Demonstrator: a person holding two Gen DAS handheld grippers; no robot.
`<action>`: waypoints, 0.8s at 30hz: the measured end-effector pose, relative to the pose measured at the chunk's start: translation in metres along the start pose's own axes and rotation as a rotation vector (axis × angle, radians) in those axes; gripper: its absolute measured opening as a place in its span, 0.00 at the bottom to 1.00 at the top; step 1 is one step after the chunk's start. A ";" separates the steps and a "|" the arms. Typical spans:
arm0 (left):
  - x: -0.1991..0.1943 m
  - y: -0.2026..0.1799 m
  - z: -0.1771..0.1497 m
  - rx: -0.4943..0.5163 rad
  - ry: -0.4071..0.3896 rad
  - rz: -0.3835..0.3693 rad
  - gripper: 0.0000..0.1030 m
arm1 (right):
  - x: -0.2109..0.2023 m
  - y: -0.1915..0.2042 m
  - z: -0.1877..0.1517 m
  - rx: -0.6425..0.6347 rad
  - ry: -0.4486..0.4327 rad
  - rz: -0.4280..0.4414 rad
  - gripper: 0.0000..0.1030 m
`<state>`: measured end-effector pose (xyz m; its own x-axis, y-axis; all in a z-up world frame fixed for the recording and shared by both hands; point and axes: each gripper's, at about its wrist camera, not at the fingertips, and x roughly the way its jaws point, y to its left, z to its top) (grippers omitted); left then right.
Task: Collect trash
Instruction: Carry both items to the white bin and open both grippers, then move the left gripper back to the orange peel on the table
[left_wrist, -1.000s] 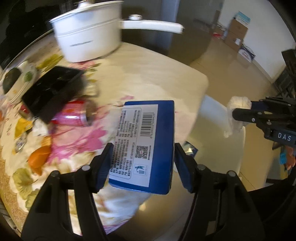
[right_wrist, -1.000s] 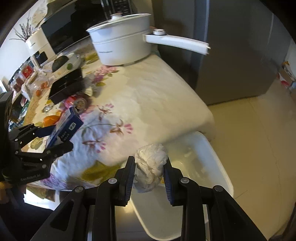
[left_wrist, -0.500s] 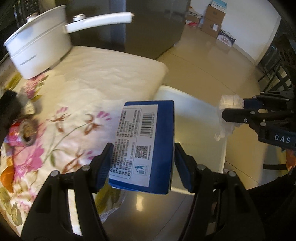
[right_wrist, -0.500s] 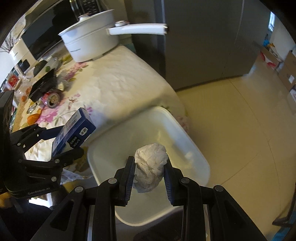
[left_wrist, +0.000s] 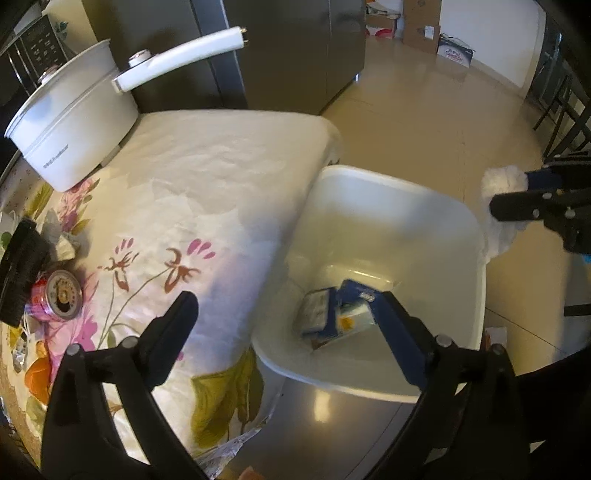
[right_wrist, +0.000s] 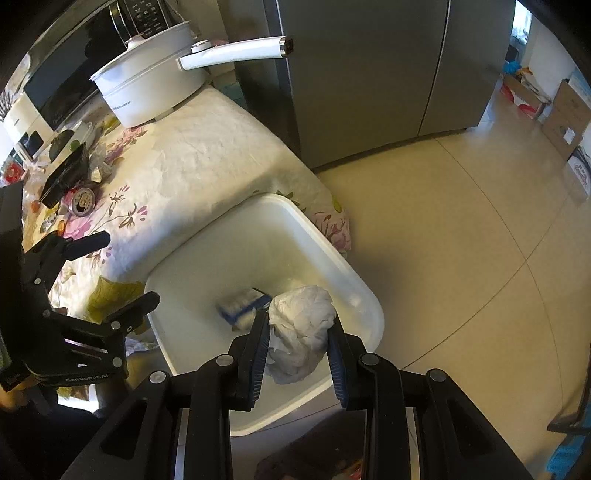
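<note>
A white bin (left_wrist: 472, 236) (right_wrist: 354, 280) stands on the floor against the table's corner. The blue box (left_wrist: 332, 314) (right_wrist: 242, 304) lies inside it, blurred. My left gripper (left_wrist: 284, 317) (right_wrist: 127, 267) hangs over the bin's near edge with its jaws opening wide and nothing between them. My right gripper (right_wrist: 297, 332) (left_wrist: 509, 192) is shut on a crumpled white paper wad (right_wrist: 301, 325) (left_wrist: 504, 177), held above the bin's far side.
On the floral tablecloth (left_wrist: 192, 192) sit a white pot with a long handle (left_wrist: 74, 122) (right_wrist: 147, 92), a pink can on its side (left_wrist: 59, 295) (right_wrist: 83, 199), a black tray (left_wrist: 20, 258) and scraps at the left. A grey fridge (right_wrist: 369, 74) stands behind; bare tiled floor lies right.
My left gripper's jaws spread apart and the blue box dropped from them into the bin. Both grippers came over the bin from the table side; the right one still grips the wad.
</note>
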<state>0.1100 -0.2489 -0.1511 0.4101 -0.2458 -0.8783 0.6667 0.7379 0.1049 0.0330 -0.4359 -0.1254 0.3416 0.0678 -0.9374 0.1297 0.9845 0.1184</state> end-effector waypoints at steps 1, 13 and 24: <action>0.001 0.003 -0.001 -0.004 0.007 0.003 0.93 | 0.001 0.001 0.001 -0.001 0.000 0.001 0.30; -0.002 0.022 -0.010 -0.061 0.035 0.013 0.93 | -0.005 0.007 0.004 0.023 -0.040 0.039 0.71; -0.009 0.044 -0.022 -0.097 0.050 0.024 0.93 | 0.002 0.015 0.008 0.030 -0.018 0.016 0.71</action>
<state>0.1219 -0.1999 -0.1487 0.3923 -0.1977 -0.8983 0.5930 0.8009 0.0827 0.0425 -0.4219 -0.1227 0.3603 0.0805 -0.9294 0.1514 0.9780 0.1434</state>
